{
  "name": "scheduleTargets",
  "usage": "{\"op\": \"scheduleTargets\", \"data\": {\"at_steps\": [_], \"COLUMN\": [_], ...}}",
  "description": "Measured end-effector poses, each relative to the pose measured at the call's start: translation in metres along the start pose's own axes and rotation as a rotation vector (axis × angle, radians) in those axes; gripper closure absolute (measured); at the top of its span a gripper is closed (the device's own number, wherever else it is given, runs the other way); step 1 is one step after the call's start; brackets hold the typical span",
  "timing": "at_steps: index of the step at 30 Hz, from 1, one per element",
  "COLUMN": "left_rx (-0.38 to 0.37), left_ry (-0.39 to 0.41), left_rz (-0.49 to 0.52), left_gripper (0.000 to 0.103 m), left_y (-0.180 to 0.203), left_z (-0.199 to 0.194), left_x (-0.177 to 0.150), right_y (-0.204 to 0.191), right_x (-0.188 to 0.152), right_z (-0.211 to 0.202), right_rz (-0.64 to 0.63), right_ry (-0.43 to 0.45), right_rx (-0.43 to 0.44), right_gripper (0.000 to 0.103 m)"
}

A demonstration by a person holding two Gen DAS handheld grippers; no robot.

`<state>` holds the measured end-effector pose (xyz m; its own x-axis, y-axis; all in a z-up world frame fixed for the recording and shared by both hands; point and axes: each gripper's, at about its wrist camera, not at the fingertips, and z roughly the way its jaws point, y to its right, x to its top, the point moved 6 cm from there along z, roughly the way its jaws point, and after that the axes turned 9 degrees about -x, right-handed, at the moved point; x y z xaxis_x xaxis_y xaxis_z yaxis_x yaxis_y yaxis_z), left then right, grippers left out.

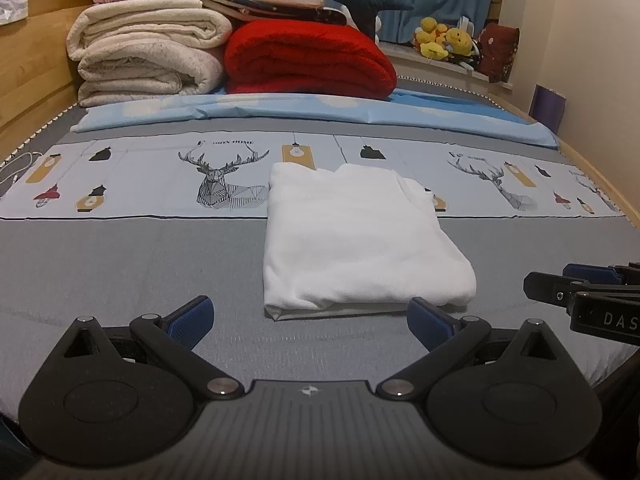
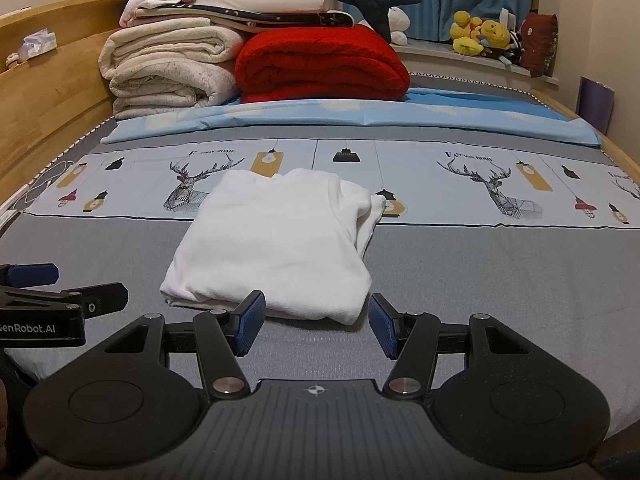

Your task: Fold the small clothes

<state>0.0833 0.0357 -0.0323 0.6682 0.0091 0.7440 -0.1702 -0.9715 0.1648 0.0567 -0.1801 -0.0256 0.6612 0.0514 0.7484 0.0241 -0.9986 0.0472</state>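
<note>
Through the left wrist camera, you are holding the left gripper [image 1: 310,322] with its jaws spread wide and nothing between them. The folded white garment [image 1: 356,240] is lying flat on the grey bedspread [image 1: 132,264], just ahead of your fingertips and a little to the right of the gap. Its near folded edge is sitting between the two blue pads [image 1: 191,320], not touching either. Its long axis is running away from you, toward the red blanket [image 1: 310,60] at the far end of the bed. The right gripper [image 1: 580,284] is poking in at the right edge, beside the garment's near right corner.

Through the right wrist camera, you are holding the right gripper [image 2: 316,324] released as well, jaws apart and empty. Here the garment [image 2: 276,240] is lying just ahead and slightly left of the gap, with its near right corner sitting between the pads. The left gripper [image 2: 32,276] is showing at the left edge, beside the garment's near left corner.

Judging from this, both hands are about equally near, each facing one near corner. Any further fold would likely turn on lifting that near edge and carrying it toward the red blanket, along the long axis.
</note>
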Motion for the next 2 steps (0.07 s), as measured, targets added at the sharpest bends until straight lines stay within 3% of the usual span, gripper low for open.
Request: {"op": "scheduleTargets", "data": {"at_steps": [2], "left_rx": [0.001], "left_ry": [-0.001], "left_rz": [0.0], "left_gripper": [0.0], "left_y": [-0.0005], "left_z": [0.0001], "left_x": [-0.0001], "right_y": [-0.0004], "right_x": [-0.0007], "right_z": [-0.0005], "right_rz": [0.0], "right_ry": [-0.001], "right_rx": [0.0], "right_gripper": [0.044]}}
